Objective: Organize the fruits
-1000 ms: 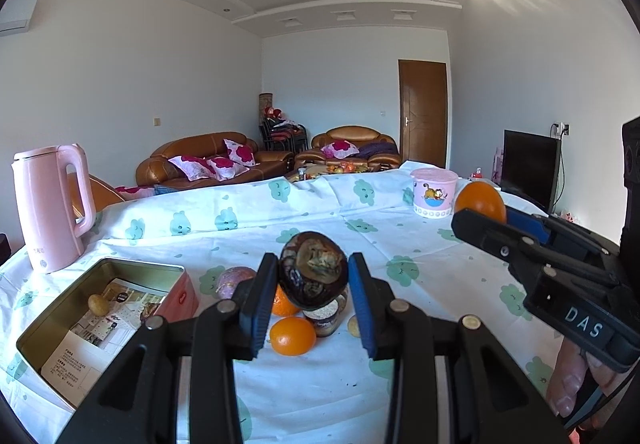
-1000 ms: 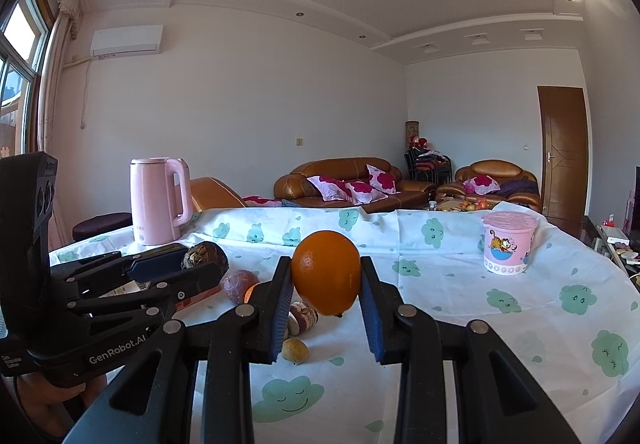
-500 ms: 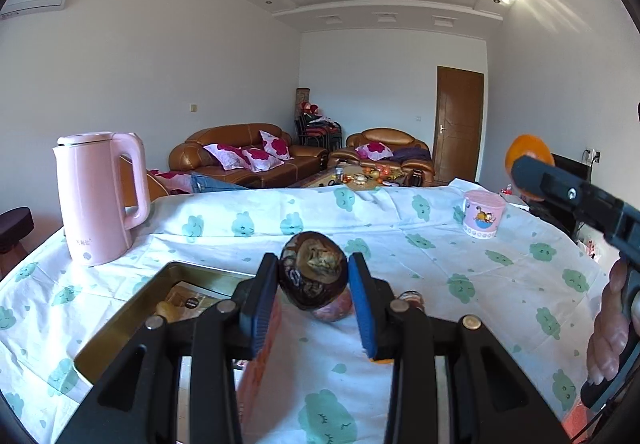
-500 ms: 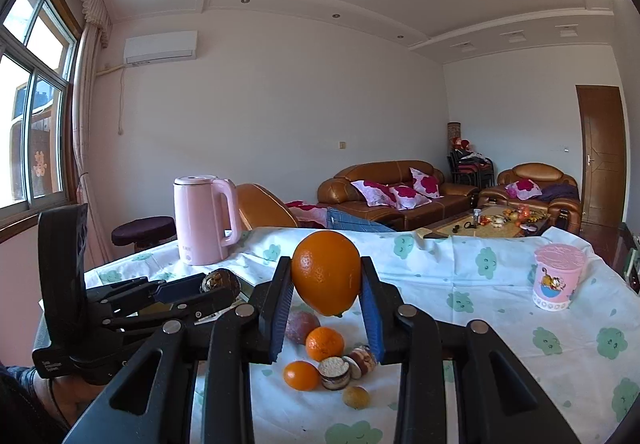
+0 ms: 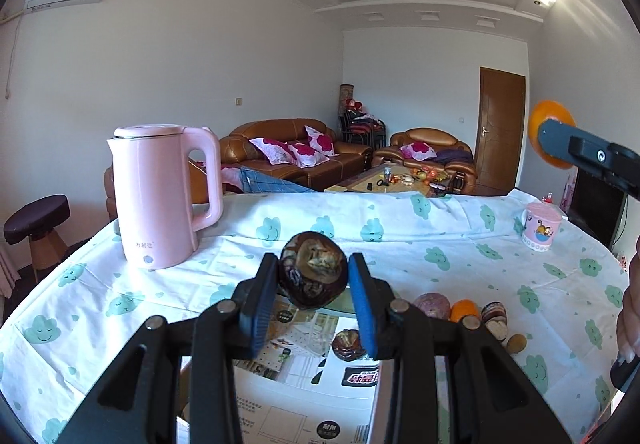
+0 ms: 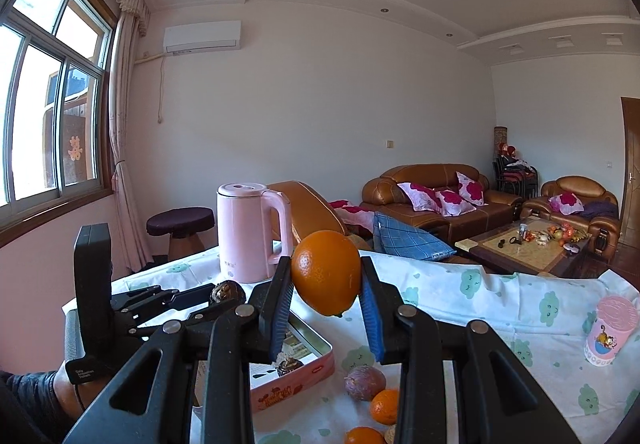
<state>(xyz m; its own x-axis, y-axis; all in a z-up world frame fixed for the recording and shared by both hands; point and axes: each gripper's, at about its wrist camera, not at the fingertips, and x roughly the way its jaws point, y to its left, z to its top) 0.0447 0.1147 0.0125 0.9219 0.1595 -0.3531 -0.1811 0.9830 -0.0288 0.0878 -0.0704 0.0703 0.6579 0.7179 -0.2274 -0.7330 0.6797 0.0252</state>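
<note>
My left gripper (image 5: 313,286) is shut on a dark brown wrinkled fruit (image 5: 313,274), held above the open pink tin (image 5: 304,348), where another dark fruit (image 5: 349,344) lies on printed paper. My right gripper (image 6: 325,296) is shut on a large orange (image 6: 326,271) above the tin's (image 6: 312,368) far corner. That orange (image 5: 549,138) and a right finger show at the right edge of the left wrist view. The left gripper (image 6: 208,298) with its dark fruit (image 6: 227,292) appears left in the right wrist view. A purple fruit (image 6: 365,382) and small oranges (image 6: 385,406) lie on the cloth.
A pink kettle (image 5: 160,196) stands at the table's far left. A pink cup (image 5: 540,226) stands at the far right. Small fruits (image 5: 464,310) lie right of the tin on the cloud-print tablecloth (image 5: 440,256). Sofas and a coffee table are beyond.
Both grippers moved left and rose, each keeping its fruit. The left one now hangs over the tin. The loose fruits on the cloth have slid to the right in both views.
</note>
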